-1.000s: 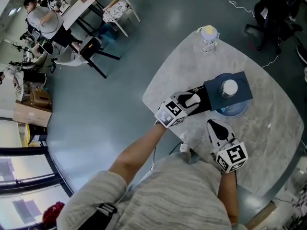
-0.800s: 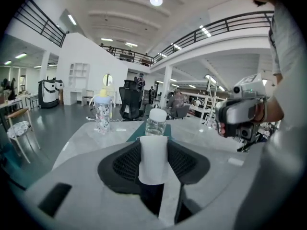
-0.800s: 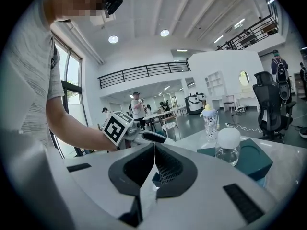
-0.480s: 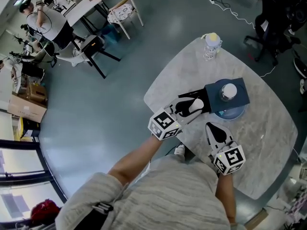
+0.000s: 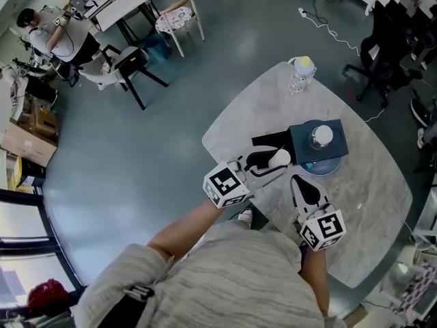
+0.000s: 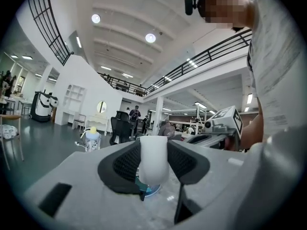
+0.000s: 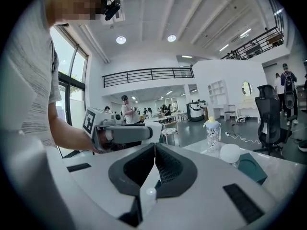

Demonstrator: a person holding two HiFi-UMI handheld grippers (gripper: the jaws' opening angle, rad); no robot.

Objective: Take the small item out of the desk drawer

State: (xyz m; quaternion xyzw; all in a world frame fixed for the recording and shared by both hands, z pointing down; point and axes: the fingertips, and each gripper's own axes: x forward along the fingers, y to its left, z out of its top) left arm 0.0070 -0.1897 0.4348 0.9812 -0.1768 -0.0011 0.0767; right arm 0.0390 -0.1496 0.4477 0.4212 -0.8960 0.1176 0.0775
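Observation:
My left gripper [image 5: 274, 160] is shut on a small white cylinder [image 5: 279, 157], held over the table just in front of the open black drawer [image 5: 268, 140]. In the left gripper view the white cylinder [image 6: 153, 163] fills the gap between the black pads [image 6: 125, 163]. The drawer belongs to a small dark blue box [image 5: 333, 147] with a white ball [image 5: 321, 136] on top, standing on a blue round base [image 5: 326, 166]. My right gripper [image 5: 304, 182] lies shut and empty on the marble table [image 5: 369, 197], near the box's front.
A clear bottle with a yellow cap [image 5: 300, 72] stands at the table's far edge. Office chairs [image 5: 382, 53] and a floor cable [image 5: 328, 29] lie beyond the table. Desks, chairs and people [image 5: 61, 36] are far off on the left.
My left gripper has drawn back a little toward me with the white cylinder between its pads. The right gripper has stayed where it was.

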